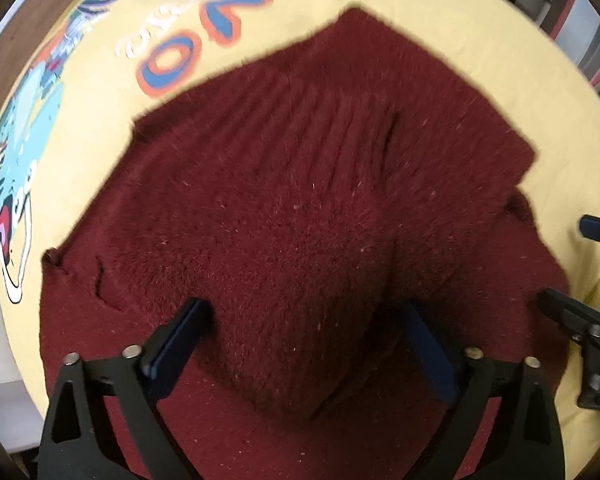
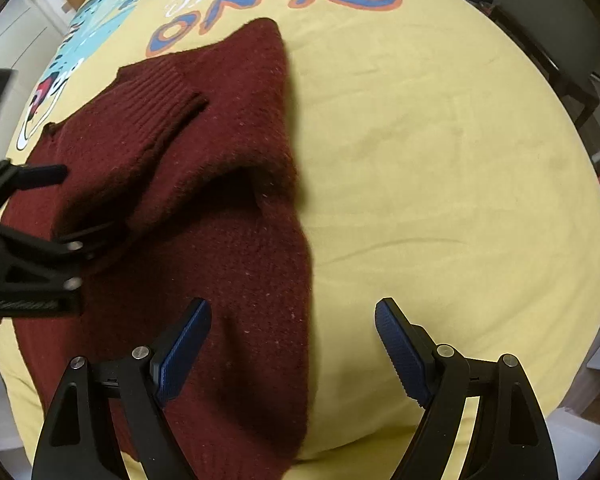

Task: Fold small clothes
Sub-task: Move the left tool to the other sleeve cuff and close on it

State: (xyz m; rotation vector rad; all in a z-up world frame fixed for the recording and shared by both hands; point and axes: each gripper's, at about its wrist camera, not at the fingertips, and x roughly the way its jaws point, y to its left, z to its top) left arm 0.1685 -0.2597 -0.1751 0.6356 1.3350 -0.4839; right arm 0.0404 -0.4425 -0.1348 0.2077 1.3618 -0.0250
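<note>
Yellow printed sheet point(image 2: 440, 160) carries the maroon sweater point(image 2: 204, 184) left of centre, long axis front-to-back. Left gripper point(image 1: 304, 336), jaws spread, straddles a raised fold; right gripper point(image 2: 292, 340), jaws spread, straddles its right edge.

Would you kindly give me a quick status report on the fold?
Left gripper open, straddling a raised fold of maroon sweater. Right gripper open, empty, at sweater's right edge. Sweater partly folded on yellow cloth. Nothing obstructing.

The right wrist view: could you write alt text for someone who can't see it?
A dark red knitted sweater, partly folded, lies on a yellow sheet printed with "Dino". The right gripper is open above the sweater's right edge, and the left gripper reaches in from the left.
</note>
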